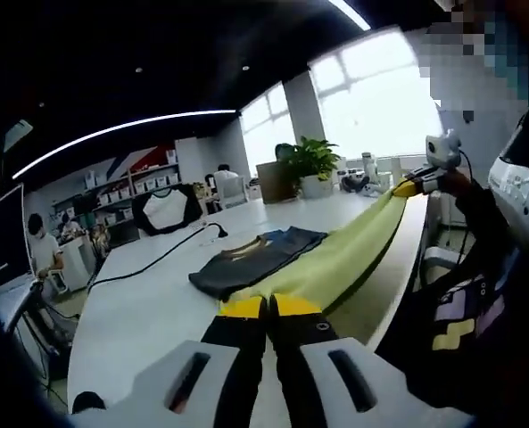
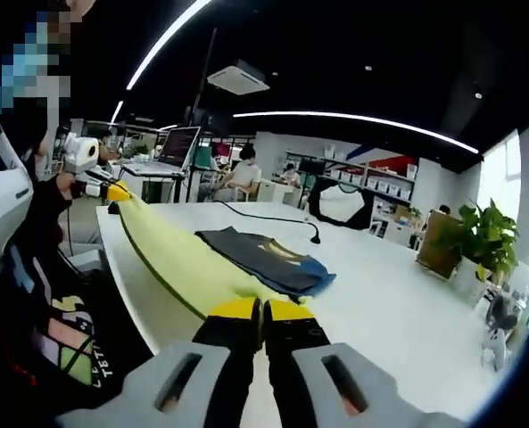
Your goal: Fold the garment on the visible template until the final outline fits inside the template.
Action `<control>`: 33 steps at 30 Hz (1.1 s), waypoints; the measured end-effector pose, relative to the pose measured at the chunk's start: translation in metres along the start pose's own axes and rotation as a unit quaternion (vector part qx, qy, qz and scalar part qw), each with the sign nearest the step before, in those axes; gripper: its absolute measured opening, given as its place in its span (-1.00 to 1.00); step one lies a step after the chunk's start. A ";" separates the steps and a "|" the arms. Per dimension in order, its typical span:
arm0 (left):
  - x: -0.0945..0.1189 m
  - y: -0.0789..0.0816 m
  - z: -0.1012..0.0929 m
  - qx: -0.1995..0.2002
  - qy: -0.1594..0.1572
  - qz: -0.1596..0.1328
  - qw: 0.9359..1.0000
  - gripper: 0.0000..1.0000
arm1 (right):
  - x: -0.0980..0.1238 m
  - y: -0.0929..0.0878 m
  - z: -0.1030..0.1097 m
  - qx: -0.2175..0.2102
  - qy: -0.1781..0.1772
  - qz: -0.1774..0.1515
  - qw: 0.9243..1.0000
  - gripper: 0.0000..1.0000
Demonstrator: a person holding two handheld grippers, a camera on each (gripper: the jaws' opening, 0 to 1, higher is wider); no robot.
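Note:
A yellow-green garment (image 1: 349,254) hangs stretched in the air between both grippers, above the white table's near edge. My left gripper (image 1: 268,308) is shut on one end of it; the right gripper (image 1: 413,188) shows at the far end, shut on the other corner. In the right gripper view, my right gripper (image 2: 260,310) clamps the garment (image 2: 179,254), and the left gripper (image 2: 114,192) holds the far end. A dark folded shirt (image 1: 255,257) (image 2: 264,257) lies on the table beyond the stretched garment.
A black cable (image 1: 152,259) (image 2: 273,218) runs across the white table (image 1: 148,321) (image 2: 398,312). A potted plant (image 1: 313,165) (image 2: 478,245) stands at the table's far end. The person's body (image 1: 478,303) (image 2: 32,303) is close by. People sit at desks behind.

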State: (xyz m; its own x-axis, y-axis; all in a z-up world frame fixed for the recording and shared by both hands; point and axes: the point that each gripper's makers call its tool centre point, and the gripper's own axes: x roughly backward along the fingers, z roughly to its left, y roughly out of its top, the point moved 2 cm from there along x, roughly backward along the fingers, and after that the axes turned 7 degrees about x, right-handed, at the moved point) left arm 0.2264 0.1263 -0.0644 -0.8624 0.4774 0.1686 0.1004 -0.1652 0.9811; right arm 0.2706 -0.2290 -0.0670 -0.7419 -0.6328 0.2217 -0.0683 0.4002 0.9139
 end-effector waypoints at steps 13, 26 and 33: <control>-0.017 0.048 0.018 -0.057 0.017 -0.031 0.998 -0.98 | -0.021 0.025 -0.031 -0.009 -0.020 -0.004 1.000 -1.00; -0.055 0.081 0.055 -0.079 0.031 -0.045 0.995 -0.97 | -0.065 0.055 -0.077 0.001 -0.039 -0.011 0.999 -1.00; -0.084 0.092 0.078 -0.097 0.042 -0.039 0.994 -0.97 | -0.092 0.060 -0.100 -0.005 -0.059 -0.010 0.998 -1.00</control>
State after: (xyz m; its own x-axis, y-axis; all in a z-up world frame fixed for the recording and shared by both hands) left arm 0.3468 0.1379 0.0190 -0.9030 0.4227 0.0771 -0.0582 -0.2981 0.9527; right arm 0.4017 -0.2129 0.0017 -0.8141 -0.5576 0.1620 -0.0783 0.3819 0.9209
